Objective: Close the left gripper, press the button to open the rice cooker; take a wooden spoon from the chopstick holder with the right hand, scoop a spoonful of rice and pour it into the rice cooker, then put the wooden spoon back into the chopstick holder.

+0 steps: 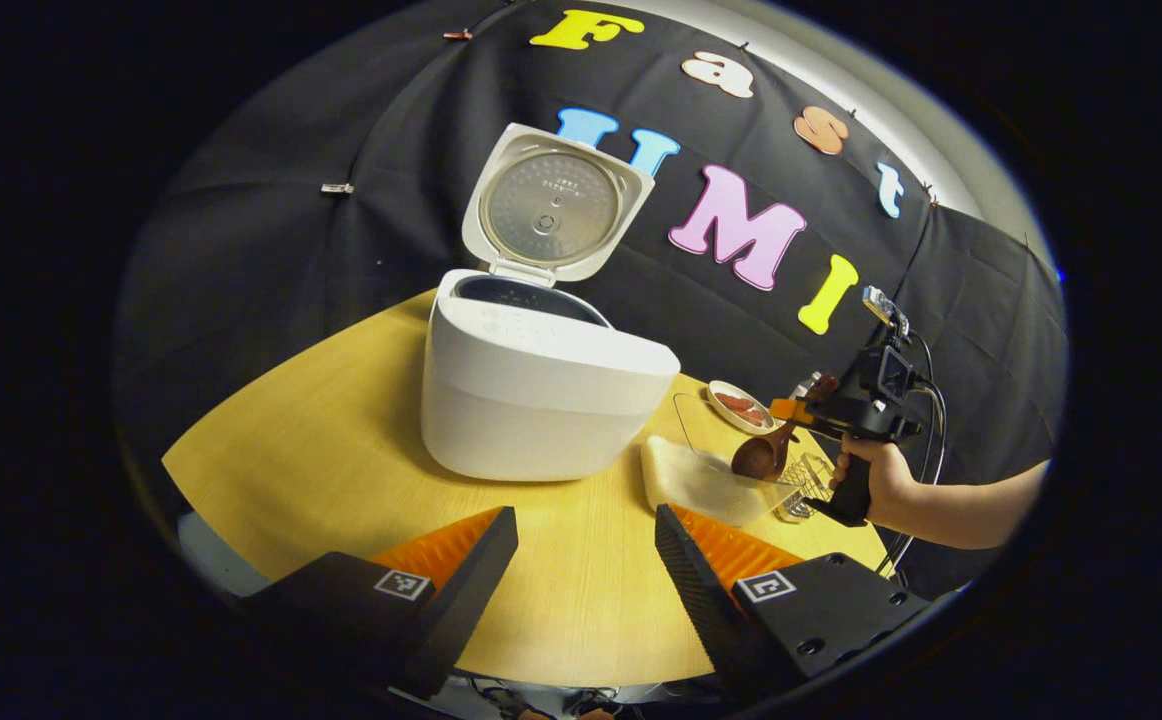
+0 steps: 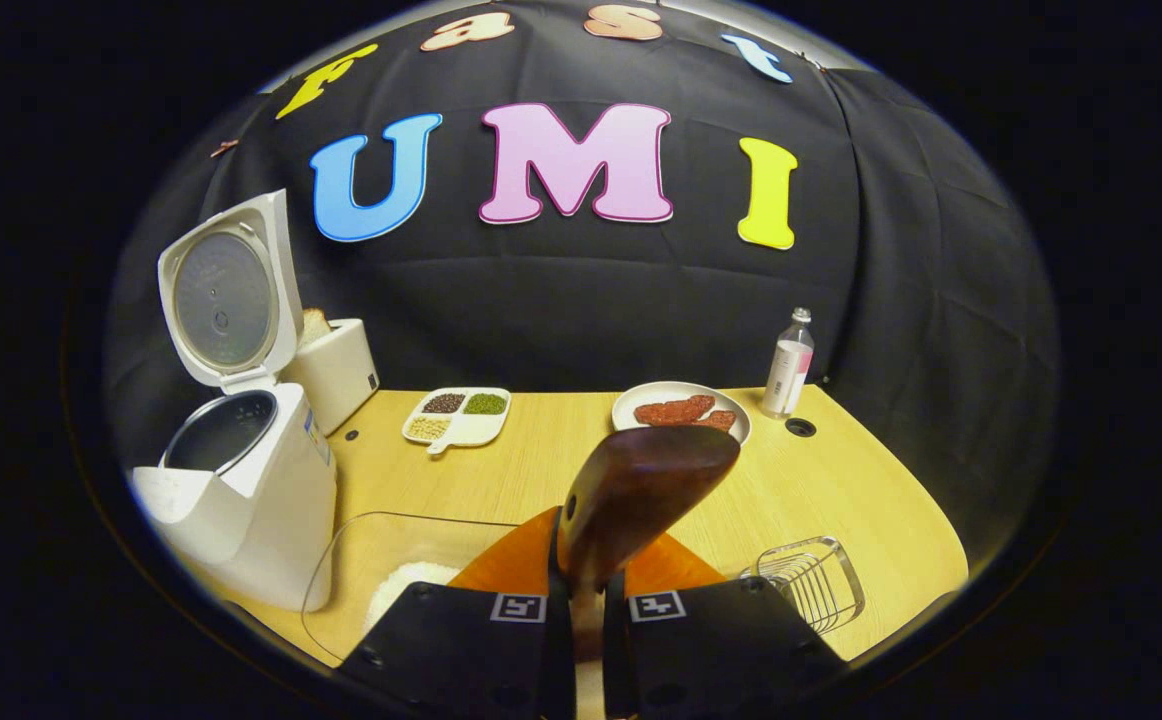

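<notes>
Left gripper [image 1: 586, 560] hangs low over the pale wooden tabletop [image 1: 341, 450], fingers spread wide with bare table between them; it holds and touches nothing. Ahead of it stands the white rice cooker [image 1: 531, 400], round lid [image 1: 551, 205] hinged up and back, standing nearly upright. In the right gripper view the cooker [image 2: 251, 500] sits at far left with the dark inner pot [image 2: 219, 430] exposed. Right gripper [image 2: 586, 600]: fingers drawn to a narrow gap, pressed on either side of the handle of the dark brown wooden spoon [image 2: 641, 480], whose bowl points forward and up, away from the camera. In the left gripper view that gripper [image 1: 791, 410] is held by a hand [image 1: 876, 480] at the right of the table, the spoon [image 1: 761, 455] tilted bowl-down over the clear plastic container [image 1: 711, 450] of white rice [image 1: 686, 480]; contact between spoon and rice cannot be judged. The wire chopstick holder [image 2: 811, 580] stands just right of the container, close by the spoon. Farther back: a white divided dish of beans [image 2: 456, 415], a white plate with red pieces [image 2: 681, 408], a small clear bottle [image 2: 789, 365] and a white toaster [image 2: 336, 370] behind the cooker.
</notes>
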A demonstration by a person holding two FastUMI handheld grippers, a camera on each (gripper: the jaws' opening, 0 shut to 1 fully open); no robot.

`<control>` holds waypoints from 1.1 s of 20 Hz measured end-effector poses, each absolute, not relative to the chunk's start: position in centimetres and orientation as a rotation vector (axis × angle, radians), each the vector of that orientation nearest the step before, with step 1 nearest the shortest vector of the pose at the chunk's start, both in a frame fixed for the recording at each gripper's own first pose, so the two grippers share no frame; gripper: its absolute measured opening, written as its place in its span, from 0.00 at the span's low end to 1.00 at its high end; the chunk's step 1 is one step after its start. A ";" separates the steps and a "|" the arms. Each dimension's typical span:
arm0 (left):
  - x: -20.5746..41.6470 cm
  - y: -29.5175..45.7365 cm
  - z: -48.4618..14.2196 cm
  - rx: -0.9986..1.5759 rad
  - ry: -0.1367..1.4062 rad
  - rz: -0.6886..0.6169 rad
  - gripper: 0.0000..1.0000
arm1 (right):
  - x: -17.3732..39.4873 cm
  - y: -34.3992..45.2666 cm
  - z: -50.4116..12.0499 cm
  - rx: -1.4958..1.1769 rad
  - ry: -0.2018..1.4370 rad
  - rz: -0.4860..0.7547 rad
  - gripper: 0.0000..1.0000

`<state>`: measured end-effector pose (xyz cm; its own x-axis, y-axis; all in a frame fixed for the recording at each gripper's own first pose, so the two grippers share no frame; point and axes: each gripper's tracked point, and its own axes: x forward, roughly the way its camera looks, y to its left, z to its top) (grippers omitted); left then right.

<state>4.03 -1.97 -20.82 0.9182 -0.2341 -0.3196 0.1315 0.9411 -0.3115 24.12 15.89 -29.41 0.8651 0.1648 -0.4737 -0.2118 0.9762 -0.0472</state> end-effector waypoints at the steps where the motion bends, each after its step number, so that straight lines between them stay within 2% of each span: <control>1: 4.2 -1.9 -21.3 -0.291 0.372 -0.192 0.96 | 23.9 16.1 -29.6 -0.097 0.483 0.190 0.16; 2: 4.3 -1.7 -21.5 -0.297 0.373 -0.193 0.96 | 23.8 16.3 -29.6 -0.095 0.467 0.180 0.20; 3: 4.3 -1.4 -21.5 -0.304 0.370 -0.192 0.96 | 23.4 16.7 -29.6 -0.094 0.457 0.174 0.16; 11: 4.2 0.8 -22.5 -0.370 0.423 -0.176 0.96 | 18.9 22.3 -31.1 0.092 0.545 0.194 0.16; 16: 3.5 0.3 -22.7 -0.371 0.429 -0.181 0.96 | 17.2 24.2 -31.1 0.297 0.651 0.154 0.16; 22: 3.4 -0.5 -22.4 -0.349 0.433 -0.210 0.96 | 16.8 23.0 -31.3 0.507 0.745 0.074 0.16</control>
<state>3.38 -0.46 -22.39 0.8875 -0.2711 -0.3727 0.1242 0.9195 -0.3730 16.80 22.97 -31.33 0.7381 0.2411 -0.6302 0.1117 0.8774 0.4665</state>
